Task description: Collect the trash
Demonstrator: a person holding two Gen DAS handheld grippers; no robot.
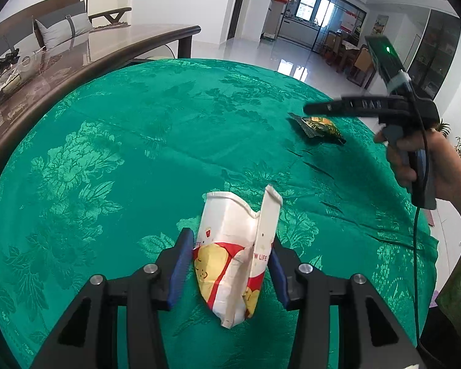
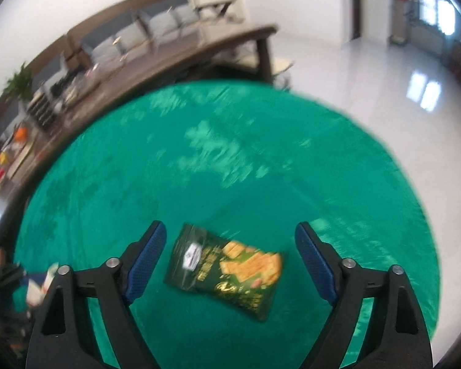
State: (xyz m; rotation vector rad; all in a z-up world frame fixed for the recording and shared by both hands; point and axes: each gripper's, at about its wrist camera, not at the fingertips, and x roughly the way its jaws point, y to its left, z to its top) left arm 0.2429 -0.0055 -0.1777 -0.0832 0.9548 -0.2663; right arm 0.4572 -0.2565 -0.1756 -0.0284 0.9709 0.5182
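Note:
A crushed white paper cup (image 1: 235, 255) with red and yellow print sits between the blue pads of my left gripper (image 1: 230, 264). The jaws press its sides, so the gripper is shut on it, above the green tablecloth (image 1: 138, 141). A dark green snack packet (image 2: 227, 267) lies flat on the cloth between the spread fingers of my right gripper (image 2: 230, 255), which is open and hovers over it. The packet (image 1: 318, 127) also shows in the left wrist view, under the right gripper (image 1: 313, 109). The cup (image 2: 43, 283) shows at the far left of the right wrist view.
The round table's edge (image 2: 408, 184) drops off to a glossy white floor (image 1: 261, 49). A long dark wooden table (image 1: 86, 58) with clutter stands behind on the left. A sofa with grey cushions (image 1: 61, 26) lines the wall.

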